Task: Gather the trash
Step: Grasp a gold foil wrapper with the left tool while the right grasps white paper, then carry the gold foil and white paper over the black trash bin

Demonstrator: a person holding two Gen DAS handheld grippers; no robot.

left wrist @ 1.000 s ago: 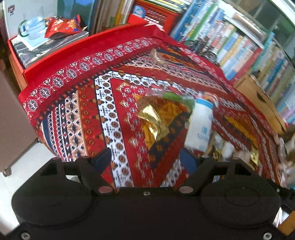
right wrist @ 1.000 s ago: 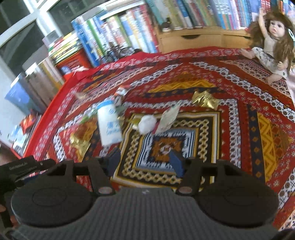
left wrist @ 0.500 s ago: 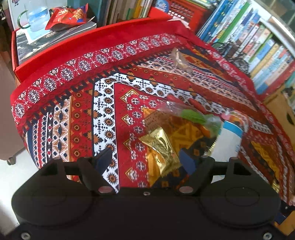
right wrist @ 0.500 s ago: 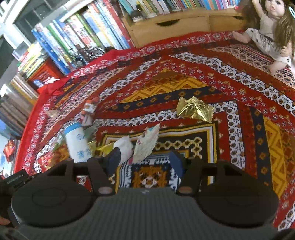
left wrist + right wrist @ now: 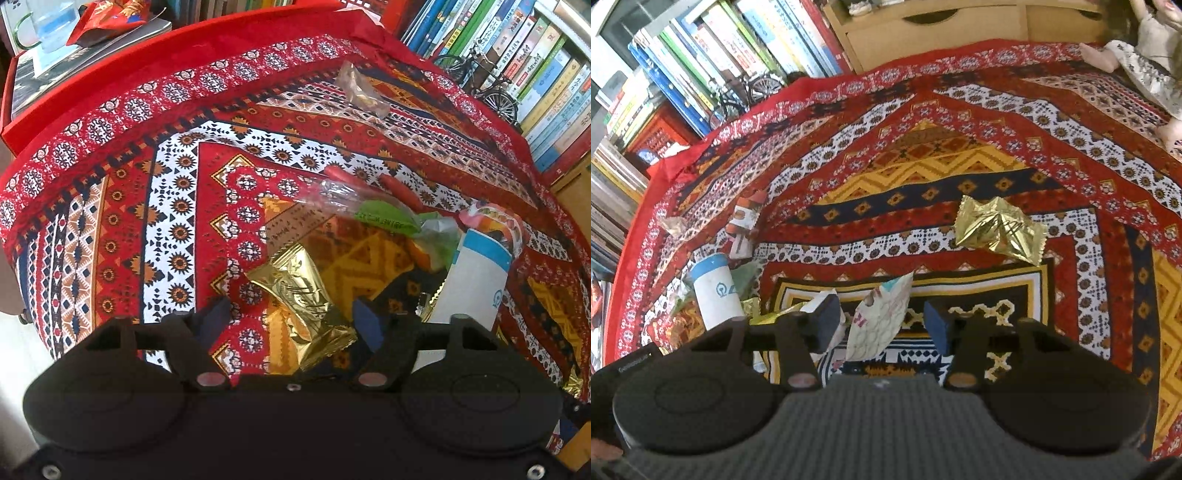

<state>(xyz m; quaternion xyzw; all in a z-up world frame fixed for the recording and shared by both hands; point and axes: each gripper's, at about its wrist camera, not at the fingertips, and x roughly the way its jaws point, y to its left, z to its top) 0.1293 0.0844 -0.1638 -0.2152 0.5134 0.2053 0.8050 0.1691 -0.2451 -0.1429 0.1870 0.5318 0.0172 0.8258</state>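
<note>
Your left tongs are closing around the gold wrapper on the patterned worktop, pads not touching yet; your right tongs are closing around the printed paper wrapper, also untouched.

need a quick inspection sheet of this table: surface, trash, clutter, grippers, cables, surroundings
surface: red patterned woven tablecloth, flat.
job's things: gold foil wrapper between the left gripper's fingers; printed white paper wrapper between the right gripper's; second gold foil wrapper apart; white cylindrical bottle with blue band lying amid clear plastic bag.
clutter: small model bicycle; doll.
grippers: left gripper and right gripper closing, pads not yet pressing.
cables: nothing seen.
surroundings: row of books; wooden drawer unit.
</note>
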